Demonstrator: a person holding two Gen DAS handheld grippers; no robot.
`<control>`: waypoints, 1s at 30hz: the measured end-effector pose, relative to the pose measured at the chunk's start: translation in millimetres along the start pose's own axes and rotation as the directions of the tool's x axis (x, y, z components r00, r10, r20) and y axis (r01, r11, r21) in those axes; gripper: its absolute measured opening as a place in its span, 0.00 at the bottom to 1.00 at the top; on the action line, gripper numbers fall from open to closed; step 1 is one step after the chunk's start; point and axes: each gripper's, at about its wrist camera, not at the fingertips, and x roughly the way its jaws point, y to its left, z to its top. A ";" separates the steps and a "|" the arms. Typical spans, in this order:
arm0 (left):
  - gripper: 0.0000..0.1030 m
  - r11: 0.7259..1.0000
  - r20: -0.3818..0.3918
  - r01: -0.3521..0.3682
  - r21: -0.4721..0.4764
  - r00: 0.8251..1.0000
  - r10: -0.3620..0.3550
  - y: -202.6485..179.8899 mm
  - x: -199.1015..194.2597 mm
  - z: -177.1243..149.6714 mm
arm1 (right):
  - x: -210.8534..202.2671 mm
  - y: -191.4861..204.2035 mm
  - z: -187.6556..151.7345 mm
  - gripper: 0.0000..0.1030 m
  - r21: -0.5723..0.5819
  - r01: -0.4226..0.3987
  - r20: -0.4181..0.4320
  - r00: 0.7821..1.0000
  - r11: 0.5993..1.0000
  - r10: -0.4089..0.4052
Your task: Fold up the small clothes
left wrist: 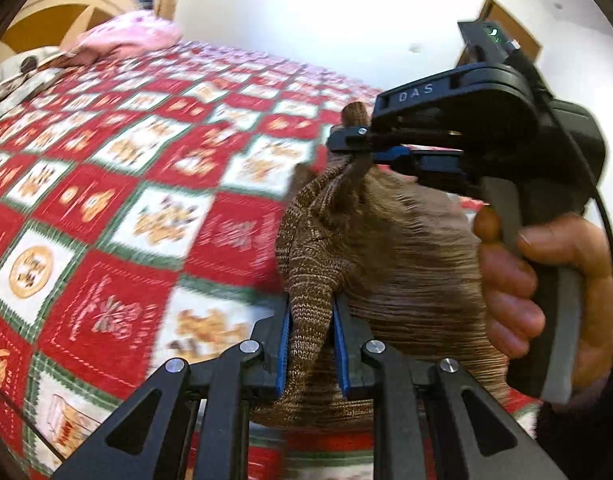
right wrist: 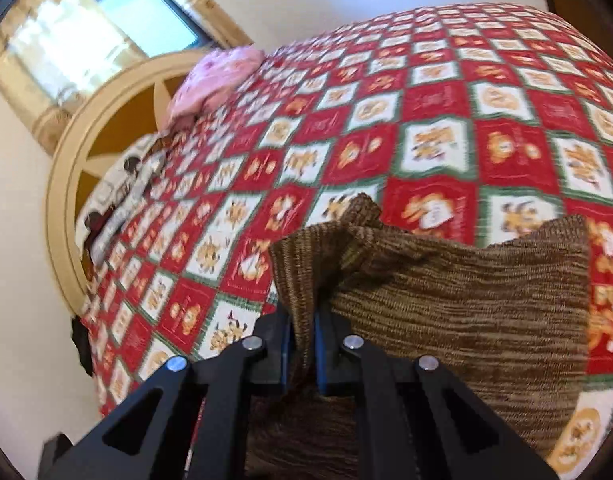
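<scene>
Both grippers, left gripper [left wrist: 310, 344] and right gripper [right wrist: 302, 352], pinch bunched folds of the brown ribbed knit garment [left wrist: 406, 264] above the patchwork bed [left wrist: 126, 200].

Likely a home bedroom: patchwork quilt [right wrist: 426, 120], pink pillow [right wrist: 214, 80], curtained window [right wrist: 106, 32].

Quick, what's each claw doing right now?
Left claw: closed on the brown knit garment.
Right claw: closed on another part of the same garment.

Black left gripper [left wrist: 311, 344] lined with blue pads, silver screws set in its linkage, black right gripper [left wrist: 356, 148] marked DAS, grey-faced handle, black cable behind handle.
</scene>
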 end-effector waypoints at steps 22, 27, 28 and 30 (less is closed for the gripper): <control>0.24 0.990 0.034 -0.079 0.117 0.997 0.076 -10.3 1.4 7.4 | -144.8 -61.0 -88.9 0.61 0.098 0.221 0.230 0.944 0.970 -0.239; 0.24 0.983 0.020 -0.111 0.149 0.994 0.109 -23.9 11.9 9.2 | -139.3 -58.8 -118.5 0.61 0.103 0.272 0.148 0.947 0.957 -0.285; 0.24 0.978 0.019 -0.130 0.161 0.992 0.128 -28.4 12.1 9.2 | -132.8 -54.0 -121.5 0.61 0.094 0.277 0.133 0.948 0.956 -0.288; 0.24 0.970 0.013 -0.158 0.185 0.987 0.158 -35.3 12.0 8.8 | -116.7 -50.2 -128.2 0.59 0.077 0.296 0.093 0.949 0.952 -0.302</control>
